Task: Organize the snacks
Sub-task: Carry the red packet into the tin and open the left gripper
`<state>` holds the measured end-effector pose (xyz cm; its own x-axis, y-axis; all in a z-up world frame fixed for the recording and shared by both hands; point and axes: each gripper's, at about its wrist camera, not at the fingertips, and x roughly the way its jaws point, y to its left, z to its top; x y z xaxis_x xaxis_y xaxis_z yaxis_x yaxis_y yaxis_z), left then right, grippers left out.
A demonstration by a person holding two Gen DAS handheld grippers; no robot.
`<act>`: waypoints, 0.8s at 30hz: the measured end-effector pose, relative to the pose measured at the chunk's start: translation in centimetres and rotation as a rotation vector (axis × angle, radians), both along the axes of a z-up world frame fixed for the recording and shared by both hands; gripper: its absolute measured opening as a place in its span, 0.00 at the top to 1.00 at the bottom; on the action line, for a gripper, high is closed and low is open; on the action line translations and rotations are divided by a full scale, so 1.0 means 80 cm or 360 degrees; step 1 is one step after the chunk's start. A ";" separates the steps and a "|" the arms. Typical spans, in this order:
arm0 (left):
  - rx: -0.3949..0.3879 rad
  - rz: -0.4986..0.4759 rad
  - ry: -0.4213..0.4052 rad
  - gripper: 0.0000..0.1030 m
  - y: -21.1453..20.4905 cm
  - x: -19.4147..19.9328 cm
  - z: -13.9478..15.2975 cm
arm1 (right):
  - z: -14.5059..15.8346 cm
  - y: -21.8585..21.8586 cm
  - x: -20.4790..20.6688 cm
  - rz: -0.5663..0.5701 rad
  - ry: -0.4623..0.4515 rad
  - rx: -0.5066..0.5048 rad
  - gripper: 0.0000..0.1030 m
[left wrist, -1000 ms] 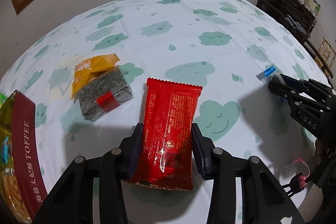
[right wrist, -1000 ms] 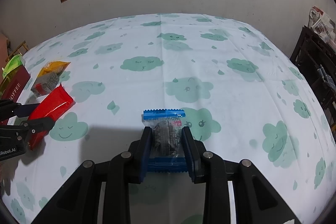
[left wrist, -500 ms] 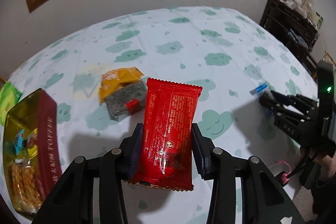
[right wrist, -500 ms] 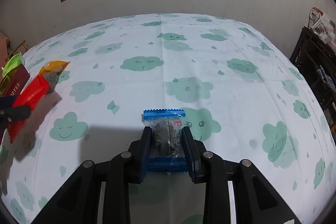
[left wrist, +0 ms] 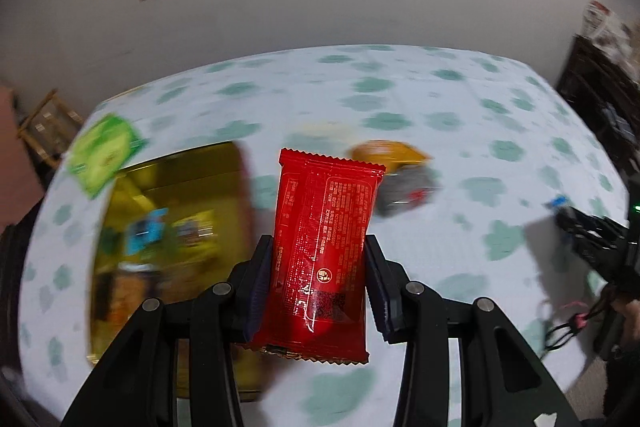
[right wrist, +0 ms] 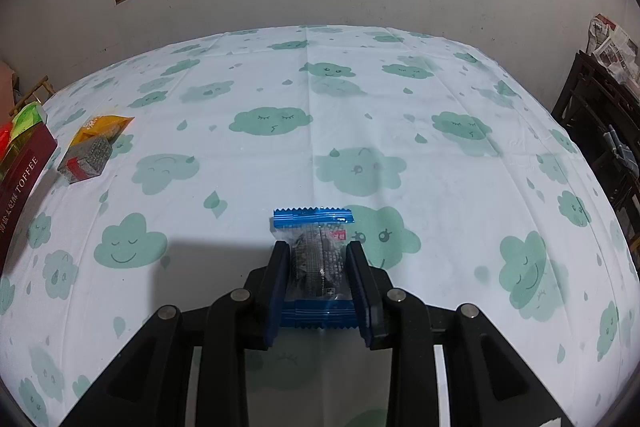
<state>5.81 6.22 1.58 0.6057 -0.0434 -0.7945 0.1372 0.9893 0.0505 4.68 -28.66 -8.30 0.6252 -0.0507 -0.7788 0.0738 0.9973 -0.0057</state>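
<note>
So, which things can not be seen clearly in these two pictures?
- Gold toffee tin, left wrist view: contents smeared by motion blur.
- Red foil packet: lower edges covered by the left gripper.
- Clear blue-ended packet, right wrist view: sides covered by the right gripper.

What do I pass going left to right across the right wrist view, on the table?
toffee box → orange-and-grey snack pack → blue-ended snack packet, clamped in the right gripper.

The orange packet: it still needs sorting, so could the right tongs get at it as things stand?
Probably not yet. The path across the tablecloth to the orange packet looks free, but the right tongs are shut on a blue packet, which must go first.
</note>
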 end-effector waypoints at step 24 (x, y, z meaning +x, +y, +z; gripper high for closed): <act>0.0119 0.0426 0.0206 0.62 0.186 -0.003 -0.053 | 0.000 0.000 0.000 0.0001 0.0001 -0.0006 0.70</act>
<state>5.55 21.12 -2.67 0.4815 0.1656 -0.8607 -0.1177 0.9853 0.1237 4.64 -28.68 -8.30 0.6249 -0.0533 -0.7789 0.0731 0.9973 -0.0096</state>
